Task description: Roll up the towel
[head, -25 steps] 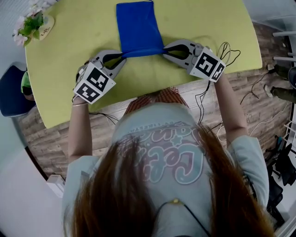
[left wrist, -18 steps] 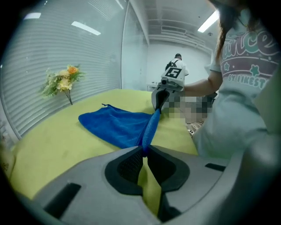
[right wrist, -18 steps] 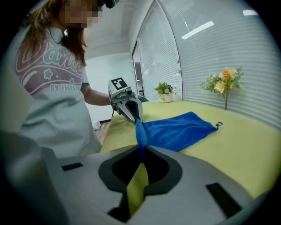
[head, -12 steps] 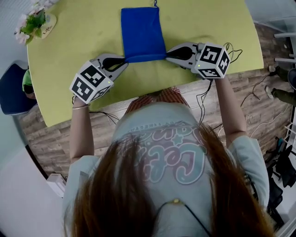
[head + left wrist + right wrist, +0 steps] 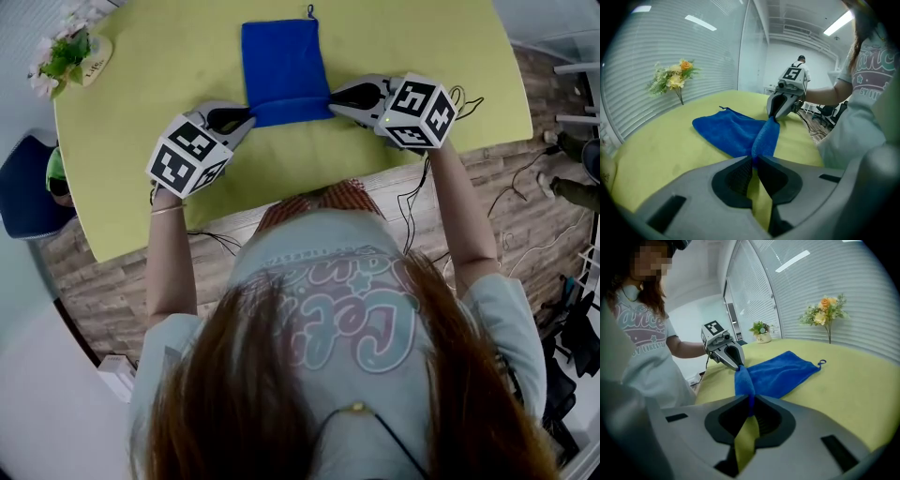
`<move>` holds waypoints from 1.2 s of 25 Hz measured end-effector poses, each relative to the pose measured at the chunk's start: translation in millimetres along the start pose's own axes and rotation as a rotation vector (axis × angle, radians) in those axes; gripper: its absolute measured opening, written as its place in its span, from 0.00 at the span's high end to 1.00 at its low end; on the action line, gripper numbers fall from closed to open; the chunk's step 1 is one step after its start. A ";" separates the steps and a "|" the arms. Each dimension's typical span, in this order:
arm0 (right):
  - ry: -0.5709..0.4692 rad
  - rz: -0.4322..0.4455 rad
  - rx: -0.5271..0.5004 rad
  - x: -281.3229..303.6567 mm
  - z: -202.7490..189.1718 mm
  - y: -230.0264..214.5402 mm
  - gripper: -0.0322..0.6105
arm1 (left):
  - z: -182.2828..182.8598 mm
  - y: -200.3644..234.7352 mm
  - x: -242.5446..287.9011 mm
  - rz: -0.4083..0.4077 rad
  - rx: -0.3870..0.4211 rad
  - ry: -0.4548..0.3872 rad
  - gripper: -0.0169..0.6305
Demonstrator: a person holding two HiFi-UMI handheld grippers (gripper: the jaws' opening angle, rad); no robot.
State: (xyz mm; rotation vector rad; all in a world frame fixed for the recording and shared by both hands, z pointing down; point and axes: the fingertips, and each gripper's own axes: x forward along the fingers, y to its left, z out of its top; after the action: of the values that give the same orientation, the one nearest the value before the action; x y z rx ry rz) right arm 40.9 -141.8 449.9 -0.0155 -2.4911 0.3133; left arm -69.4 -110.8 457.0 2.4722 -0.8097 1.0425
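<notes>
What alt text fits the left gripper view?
The left tool, its jaws having just closed tighter, pinches one near corner of a blue towel on a yellow-green table. The towel's bunched near edge runs to the right tool, which pinches the other corner; the rest lies flat. Flowers stand at far left, before window blinds.

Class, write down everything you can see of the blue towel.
The towel is bright blue and fleecy-looking, a rectangle lying flat on the yellow-green table, with a small loop at its far corner. Its near edge is bunched into a narrow roll stretched between two claws: the left claw, whose jaws have just been closing, pinches one end, the right claw the other.
</notes>
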 end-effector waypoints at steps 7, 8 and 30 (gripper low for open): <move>0.022 -0.147 -0.107 2.5 -3.5 -17.4 0.74 | 2.1 12.7 1.0 0.114 0.096 0.016 0.81; 0.015 -0.161 -0.120 1.6 -3.3 -17.3 0.74 | 3.1 13.8 0.8 0.126 0.106 0.010 0.79; -0.067 -0.114 -0.419 -1.3 6.6 30.3 0.69 | 16.0 -34.0 -10.3 0.040 0.341 -0.109 0.67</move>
State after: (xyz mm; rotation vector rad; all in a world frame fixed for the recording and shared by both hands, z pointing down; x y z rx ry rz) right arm 36.2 -114.0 437.2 -0.0354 -2.5665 -0.2623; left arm -45.5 -88.4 435.7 2.8296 -0.7702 1.1503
